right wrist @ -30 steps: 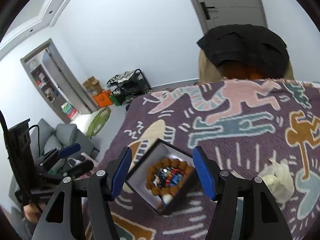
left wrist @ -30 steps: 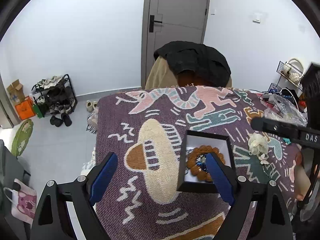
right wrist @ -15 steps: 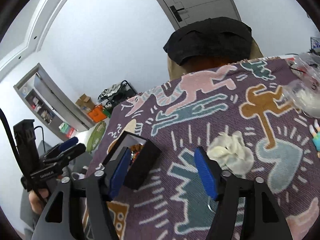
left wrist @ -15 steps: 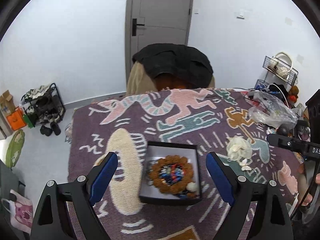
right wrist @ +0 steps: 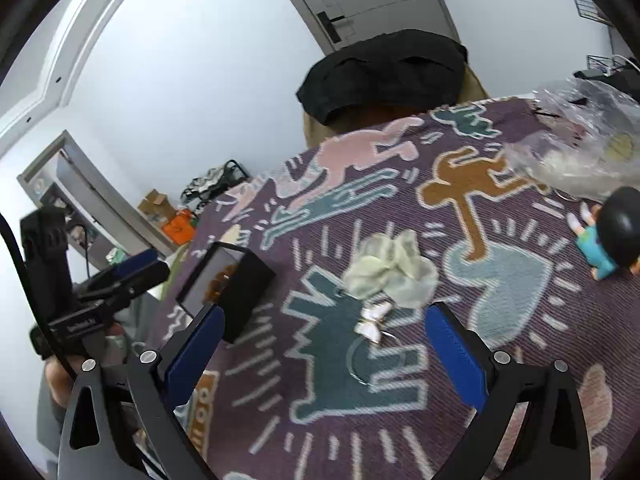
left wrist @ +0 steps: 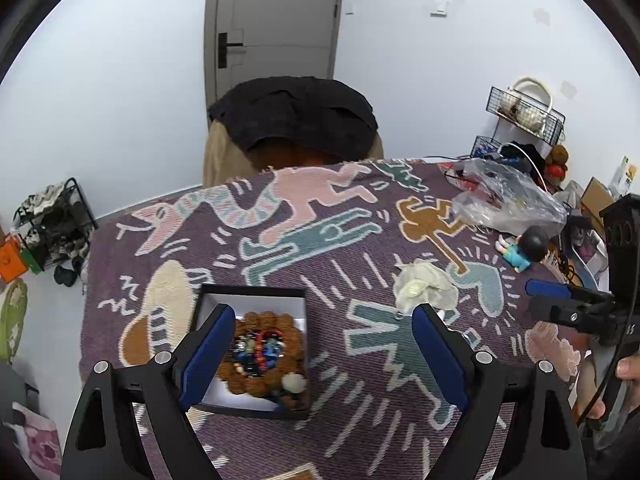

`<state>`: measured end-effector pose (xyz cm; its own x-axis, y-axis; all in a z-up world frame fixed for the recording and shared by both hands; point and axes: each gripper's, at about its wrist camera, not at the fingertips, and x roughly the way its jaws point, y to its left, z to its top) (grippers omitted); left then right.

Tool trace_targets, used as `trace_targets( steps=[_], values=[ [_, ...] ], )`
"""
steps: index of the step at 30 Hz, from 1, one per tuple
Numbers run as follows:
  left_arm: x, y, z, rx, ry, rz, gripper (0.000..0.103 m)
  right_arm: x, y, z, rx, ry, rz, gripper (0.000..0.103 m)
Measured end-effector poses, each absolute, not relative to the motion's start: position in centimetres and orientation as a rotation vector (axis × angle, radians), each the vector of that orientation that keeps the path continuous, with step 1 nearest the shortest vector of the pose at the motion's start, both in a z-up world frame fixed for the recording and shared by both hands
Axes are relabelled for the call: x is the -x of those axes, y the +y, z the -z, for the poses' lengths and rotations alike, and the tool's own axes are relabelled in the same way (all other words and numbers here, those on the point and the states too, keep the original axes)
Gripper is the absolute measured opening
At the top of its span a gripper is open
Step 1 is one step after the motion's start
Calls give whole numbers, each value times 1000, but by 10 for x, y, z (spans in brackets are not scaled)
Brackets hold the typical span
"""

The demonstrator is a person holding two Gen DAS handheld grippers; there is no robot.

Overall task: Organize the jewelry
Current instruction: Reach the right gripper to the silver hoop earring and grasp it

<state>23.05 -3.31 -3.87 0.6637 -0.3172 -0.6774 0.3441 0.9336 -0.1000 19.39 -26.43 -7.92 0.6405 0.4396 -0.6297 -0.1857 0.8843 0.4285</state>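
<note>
A black jewelry box [left wrist: 252, 350] with a white lining sits on the patterned purple cloth [left wrist: 320, 240]; it holds a brown bead bracelet [left wrist: 262, 354] and dark beads. It also shows in the right wrist view [right wrist: 236, 284]. A cream fabric scrunchie [right wrist: 394, 270] lies right of it, with a small white bow earring on a hoop [right wrist: 374, 326] just in front. My left gripper [left wrist: 320, 354] is open and empty above the box's right side. My right gripper [right wrist: 322, 350] is open and empty above the earring.
A clear plastic bag [left wrist: 504, 200] and a small doll figure [left wrist: 524, 248] lie at the cloth's right. A chair draped in black cloth [left wrist: 296, 116] stands behind the table. A shoe rack [left wrist: 52, 224] stands on the floor at left.
Both grippers have swung to the right. The box slid from the middle to the left in both views, and the scrunchie and earring came between my right gripper's fingers.
</note>
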Motion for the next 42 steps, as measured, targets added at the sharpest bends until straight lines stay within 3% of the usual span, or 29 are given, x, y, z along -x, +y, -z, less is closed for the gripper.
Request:
trace_targets(
  steps=[27, 30, 33, 34, 36, 37, 38, 42],
  values=[
    [-233, -66, 60, -97, 805, 407, 90, -209, -222, 161, -24, 1009, -304, 100],
    [-235, -63, 62, -91, 810, 400, 90, -209, -214, 163, 68, 982, -246, 87],
    [-237, -63, 64, -80, 818, 403, 90, -207, -215, 161, 108, 964, -213, 63],
    [-237, -64, 65, -78, 819, 406, 90, -207, -218, 159, 106, 959, -210, 49],
    [-237, -67, 65, -80, 818, 412, 90, -207, -224, 157, 82, 962, -221, 42],
    [-237, -69, 66, -81, 819, 414, 90, -207, -228, 157, 84, 957, -209, 17],
    [-237, -72, 66, -83, 820, 420, 90, -208, -232, 157, 71, 961, -201, 4],
    [-237, -84, 66, -101, 822, 437, 90, -206, -249, 157, -23, 965, -241, 3]
  ],
)
